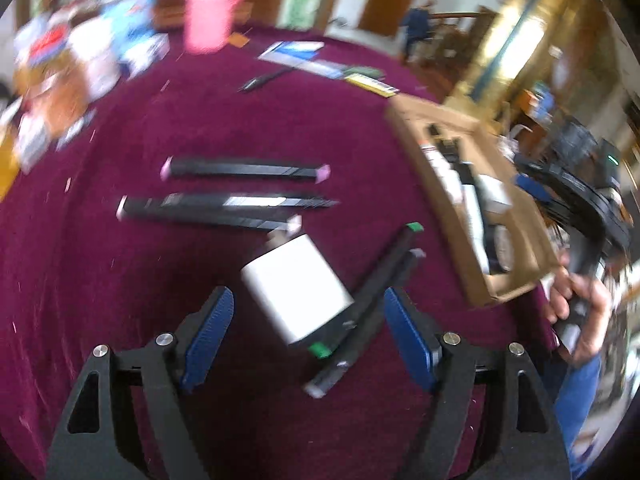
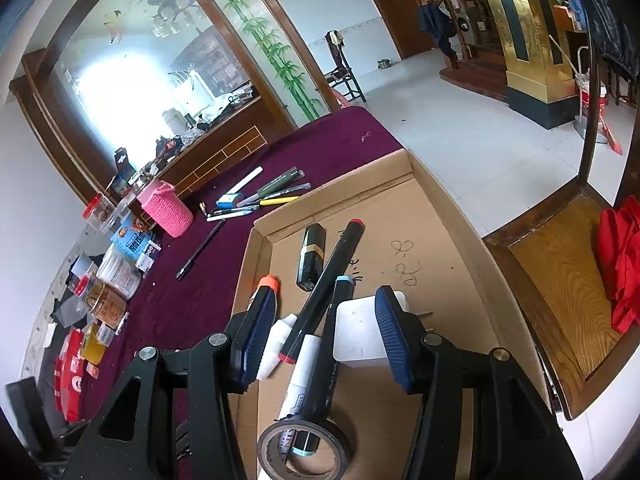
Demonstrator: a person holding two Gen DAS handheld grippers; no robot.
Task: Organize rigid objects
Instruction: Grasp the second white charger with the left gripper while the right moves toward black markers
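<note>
On the maroon table (image 1: 100,260) two black pink-capped markers (image 1: 244,169) lie side by side. Nearer, a white charger (image 1: 296,292) sits between the wide-spread fingers of the left gripper (image 1: 308,332), touching neither, with green-capped markers (image 1: 376,292) crossed just beside it. Rightward, the cardboard tray (image 2: 444,216) holds markers, a tape roll (image 2: 304,446) and a white block (image 2: 360,332); the right gripper (image 2: 324,336) hovers above, spread wide and empty.

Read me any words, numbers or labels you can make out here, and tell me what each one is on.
"S558": white marker barrel in the cardboard tray.
Black scribbles on the tray floor: not legible.
Blue packet: print too small.
Black tape roll: lettering partly hidden.
Left wrist view: blurred, nothing readable.
</note>
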